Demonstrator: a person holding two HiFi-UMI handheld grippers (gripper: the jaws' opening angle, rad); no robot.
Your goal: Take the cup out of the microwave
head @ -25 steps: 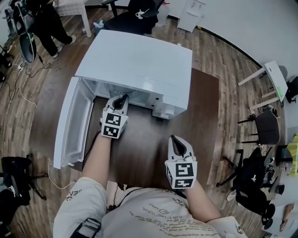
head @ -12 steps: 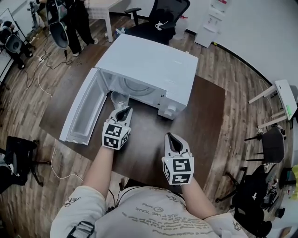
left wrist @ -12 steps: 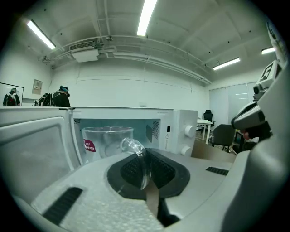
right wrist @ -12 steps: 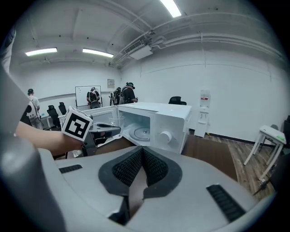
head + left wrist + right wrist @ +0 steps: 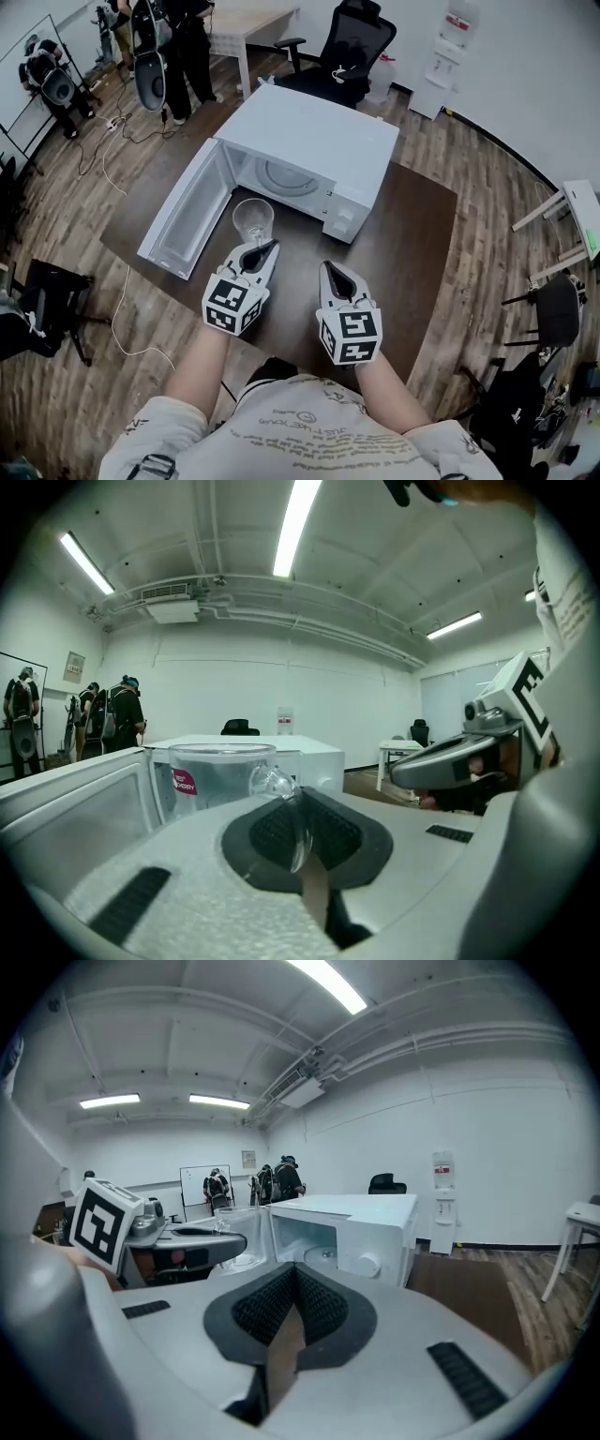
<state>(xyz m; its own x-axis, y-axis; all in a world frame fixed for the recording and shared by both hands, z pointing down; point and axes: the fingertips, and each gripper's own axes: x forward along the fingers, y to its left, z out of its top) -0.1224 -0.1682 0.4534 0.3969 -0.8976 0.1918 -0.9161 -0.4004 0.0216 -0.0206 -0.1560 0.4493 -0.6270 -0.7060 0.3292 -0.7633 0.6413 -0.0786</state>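
A clear glass cup [image 5: 253, 220] with a handle hangs above the dark table [image 5: 417, 234], just in front of the open white microwave [image 5: 319, 141]. My left gripper [image 5: 265, 247] is shut on the cup's handle [image 5: 277, 787]. In the left gripper view the cup [image 5: 220, 775] stands upright beyond the pads, with a red label on it. The microwave's door [image 5: 186, 223] is swung open to the left, and the turntable inside is bare. My right gripper [image 5: 330, 269] is shut and holds nothing, to the right of the cup. In its own view the right gripper [image 5: 292, 1312] points at the microwave [image 5: 361, 1227].
A black office chair [image 5: 361, 42] and a water dispenser [image 5: 450, 47] stand behind the microwave. People [image 5: 178, 47] stand at the far left among cables on the wood floor. A white side table [image 5: 581, 220] is at the right.
My left gripper has drawn the cup out of the microwave cavity toward me, into the air over the table. The right gripper has risen slightly beside it.
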